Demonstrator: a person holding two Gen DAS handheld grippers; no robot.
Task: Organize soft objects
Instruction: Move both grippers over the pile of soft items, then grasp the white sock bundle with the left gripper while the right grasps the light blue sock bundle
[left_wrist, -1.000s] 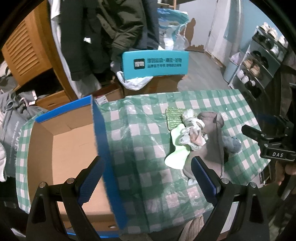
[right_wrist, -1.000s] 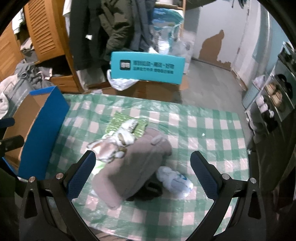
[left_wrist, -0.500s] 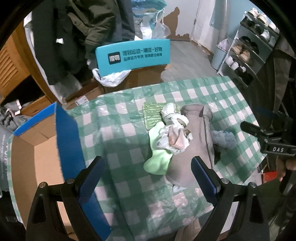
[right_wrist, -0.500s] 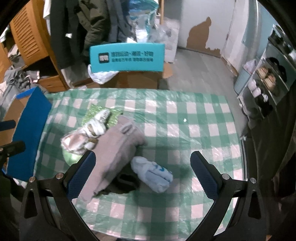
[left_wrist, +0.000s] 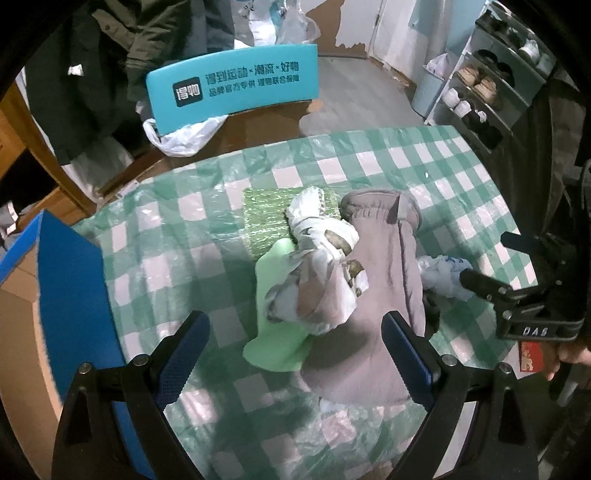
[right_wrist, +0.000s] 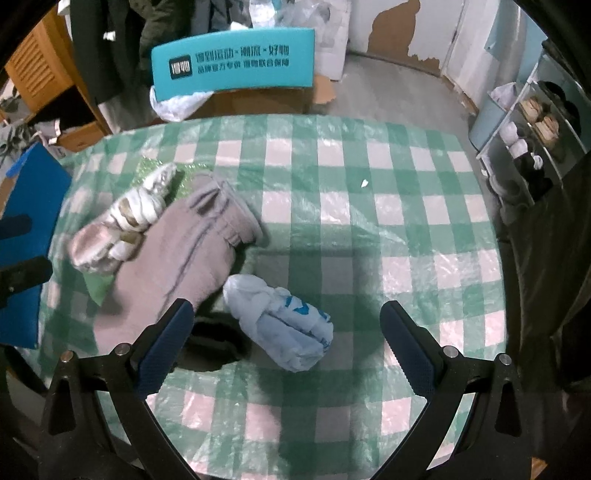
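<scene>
A pile of soft items lies on the green-checked table (left_wrist: 177, 236): a grey fleece mitten (left_wrist: 380, 280) (right_wrist: 177, 266), a knotted white patterned cloth (left_wrist: 317, 273) (right_wrist: 122, 221), a pale green piece (left_wrist: 280, 332), a green textured cloth (left_wrist: 266, 218), a rolled light-blue sock (right_wrist: 284, 328) (left_wrist: 443, 273) and something black (right_wrist: 214, 343) under the mitten. My left gripper (left_wrist: 295, 354) stands open over the green piece and mitten. My right gripper (right_wrist: 284, 347) stands open around the blue sock, holding nothing.
An open cardboard box with blue flaps (left_wrist: 59, 295) (right_wrist: 26, 206) stands at the table's left end. A teal chair back (left_wrist: 232, 85) sits behind the table, with hanging coats (left_wrist: 110, 55) beyond. Shoe shelves (left_wrist: 491, 85) line the right wall. A hand (left_wrist: 569, 354) holds the right gripper.
My left gripper has swung right from over the box to above the pile. My right gripper has come lower and closer to the blue sock. Both stay open.
</scene>
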